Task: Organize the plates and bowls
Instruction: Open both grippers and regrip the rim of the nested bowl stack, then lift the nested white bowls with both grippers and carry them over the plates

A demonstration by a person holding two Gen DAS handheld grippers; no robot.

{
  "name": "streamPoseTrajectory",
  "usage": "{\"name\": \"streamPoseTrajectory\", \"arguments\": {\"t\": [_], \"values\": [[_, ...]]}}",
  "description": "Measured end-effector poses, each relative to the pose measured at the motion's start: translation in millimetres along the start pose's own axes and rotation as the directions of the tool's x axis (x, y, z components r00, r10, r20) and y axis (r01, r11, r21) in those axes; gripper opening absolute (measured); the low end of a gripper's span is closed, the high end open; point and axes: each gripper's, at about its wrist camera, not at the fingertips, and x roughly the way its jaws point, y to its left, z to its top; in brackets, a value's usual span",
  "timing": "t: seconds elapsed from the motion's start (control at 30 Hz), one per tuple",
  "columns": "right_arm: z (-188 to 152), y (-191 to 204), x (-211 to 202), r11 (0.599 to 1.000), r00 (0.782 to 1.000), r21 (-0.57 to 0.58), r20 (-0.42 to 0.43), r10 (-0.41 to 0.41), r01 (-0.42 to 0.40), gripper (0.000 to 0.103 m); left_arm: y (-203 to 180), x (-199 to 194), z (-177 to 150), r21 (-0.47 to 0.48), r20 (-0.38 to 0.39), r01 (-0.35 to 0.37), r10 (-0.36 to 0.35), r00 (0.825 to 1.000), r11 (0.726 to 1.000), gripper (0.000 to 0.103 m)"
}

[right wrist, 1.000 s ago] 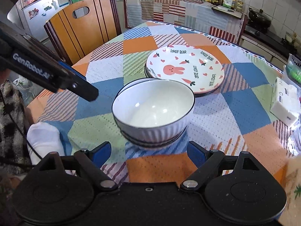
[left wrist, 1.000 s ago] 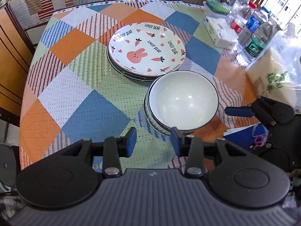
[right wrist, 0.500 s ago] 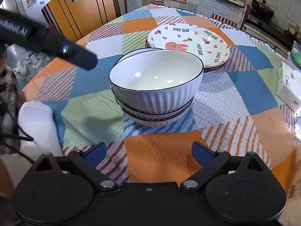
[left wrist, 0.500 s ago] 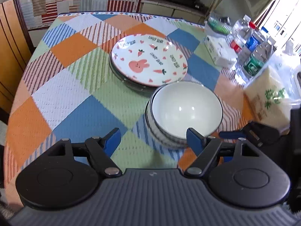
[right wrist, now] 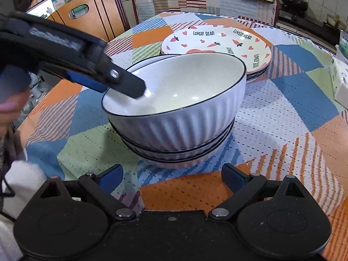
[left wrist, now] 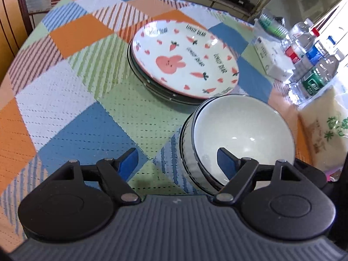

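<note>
A stack of white ribbed bowls with dark rims [right wrist: 184,117] stands on the patchwork tablecloth, also in the left wrist view [left wrist: 239,134]. Behind it lies a stack of plates, the top one with a pink rabbit and carrots [left wrist: 182,61], also in the right wrist view [right wrist: 219,41]. My left gripper [left wrist: 178,161] is open, its jaws straddling the near rim of the top bowl, with one finger [right wrist: 126,84] inside the bowl. My right gripper [right wrist: 171,178] is open and empty, just in front of the bowl stack.
Water bottles [left wrist: 313,65], a white tissue box [left wrist: 271,61] and a yellowish packet [left wrist: 326,134] stand at the table's right side. A wooden chair [right wrist: 91,19] stands at the far left edge. A counter with appliances is behind the table.
The left gripper opened wide and moved right and down onto the bowl stack's rim. The right gripper lowered and came closer to the bowls, staying open.
</note>
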Motion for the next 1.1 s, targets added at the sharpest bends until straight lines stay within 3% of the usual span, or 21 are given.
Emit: {"name": "streamPoseTrajectory", "arguments": {"t": [0.23, 0.37, 0.57, 0.77, 1.0, 1.1], "values": [[-1.3, -1.1, 7.9, 1.000, 1.000, 0.001, 0.022, -0.006, 0.006, 0.099, 4.7, 13.9, -1.3, -0.030, -0.010, 0.028, -0.028, 1.000, 0.999, 0.077], [-1.5, -4.5, 13.2, 1.000, 0.999, 0.012, 0.046, 0.000, 0.000, 0.099, 5.2, 21.9, -2.7, -0.033, -0.027, 0.018, -0.019, 0.999, 0.999, 0.070], [3.1, -5.3, 22.7, 1.000, 0.995, -0.016, 0.100, 0.012, -0.011, 0.099, 3.2, 30.1, 2.4, -0.043, -0.060, 0.080, -0.083, 0.995, 0.996, 0.060], [10.0, -8.3, 26.5, 0.998, 0.995, -0.056, 0.096, 0.036, -0.031, 0.100, 4.0, 44.8, 29.7, -0.056, -0.206, 0.146, -0.154, 0.966, 0.988, 0.047], [6.2, -3.1, 35.9, 0.993, 0.993, -0.120, 0.119, 0.003, 0.011, 0.100, 11.7, 52.6, 41.3, 0.000, -0.288, 0.212, -0.203, 0.936, 0.977, 0.048], [2.9, -2.7, 35.9, 0.994, 0.990, -0.110, 0.138, 0.000, 0.016, 0.100, 21.9, 58.6, 43.0, -0.077, -0.300, 0.237, -0.249, 0.921, 0.969, 0.048]]}}
